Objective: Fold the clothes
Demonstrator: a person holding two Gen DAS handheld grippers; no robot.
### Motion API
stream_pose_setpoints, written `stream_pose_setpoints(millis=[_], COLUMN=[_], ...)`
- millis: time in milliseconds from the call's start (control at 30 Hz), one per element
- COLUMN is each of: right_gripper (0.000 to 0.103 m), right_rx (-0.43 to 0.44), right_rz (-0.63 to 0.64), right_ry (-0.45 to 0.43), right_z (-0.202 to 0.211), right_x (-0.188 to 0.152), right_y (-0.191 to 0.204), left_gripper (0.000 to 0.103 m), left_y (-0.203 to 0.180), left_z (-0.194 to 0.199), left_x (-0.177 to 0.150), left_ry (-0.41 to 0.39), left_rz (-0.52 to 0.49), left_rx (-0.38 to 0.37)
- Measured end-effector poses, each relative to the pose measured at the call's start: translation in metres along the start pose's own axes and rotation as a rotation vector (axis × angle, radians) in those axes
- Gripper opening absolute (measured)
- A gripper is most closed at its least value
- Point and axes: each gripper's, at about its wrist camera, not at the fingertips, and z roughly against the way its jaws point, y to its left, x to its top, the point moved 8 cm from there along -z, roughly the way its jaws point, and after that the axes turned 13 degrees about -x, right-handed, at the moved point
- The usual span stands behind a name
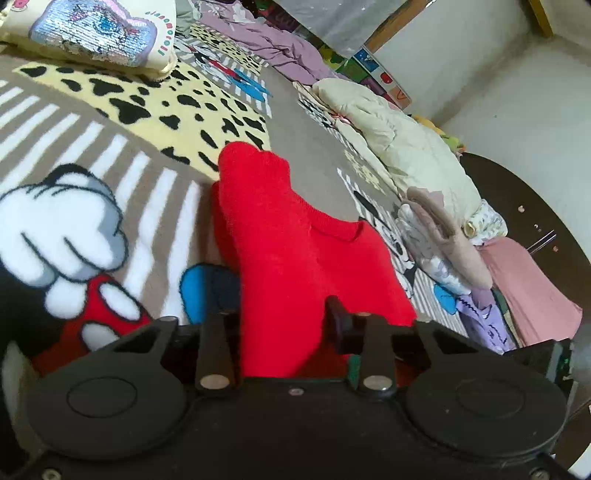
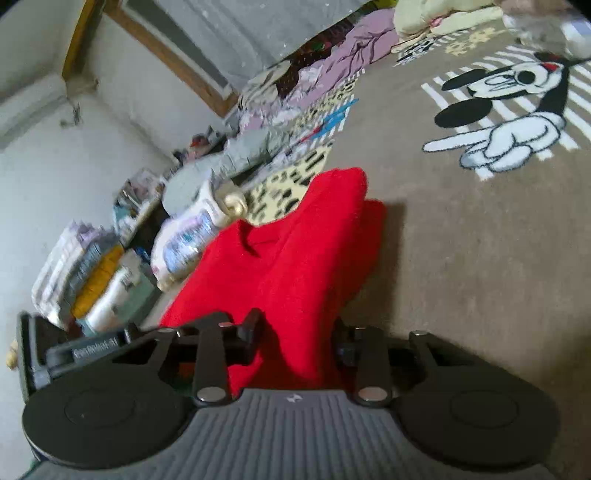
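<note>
Red sweater (image 1: 295, 251) laid on cartoon-print blanket (image 1: 110, 155) on bed, partly folded, sleeves stacked lengthwise, collar seen near middle. Near edge of sweater bunched between fingers of left gripper (image 1: 284, 321): fabric pinched. Same seen at right gripper (image 2: 295, 332): red fabric clamped between its fingers. Both grippers placed at same near end of garment. Pile of pale clothes (image 1: 399, 147) noted along blanket's far side, sequin cushion (image 1: 99, 33) well apart from sweater.
</note>
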Motion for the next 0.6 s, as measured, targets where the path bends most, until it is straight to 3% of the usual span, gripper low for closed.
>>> stream_pose_setpoints(millis=[233, 433, 600], right_gripper=[0.033, 0.033, 0.033], right_rx=[0.096, 0.199, 0.276], right_rz=[-0.062, -0.074, -0.003], right_ry=[-0.048, -0.054, -0.063], right_z=[0.016, 0.001, -0.026], right_x=[0.007, 0.012, 0.03], right_y=[0.024, 0.08, 0.136], left_gripper=[0.029, 0.029, 0.029], left_y=[-0.009, -0.003, 0.012], left_z=[0.041, 0.095, 0.134], left_x=[0.017, 0.049, 0.091], left_ry=[-0.075, -0.194, -0.305], left_rz=[0.033, 0.036, 0.019], left_rx=[-0.033, -0.029, -0.021])
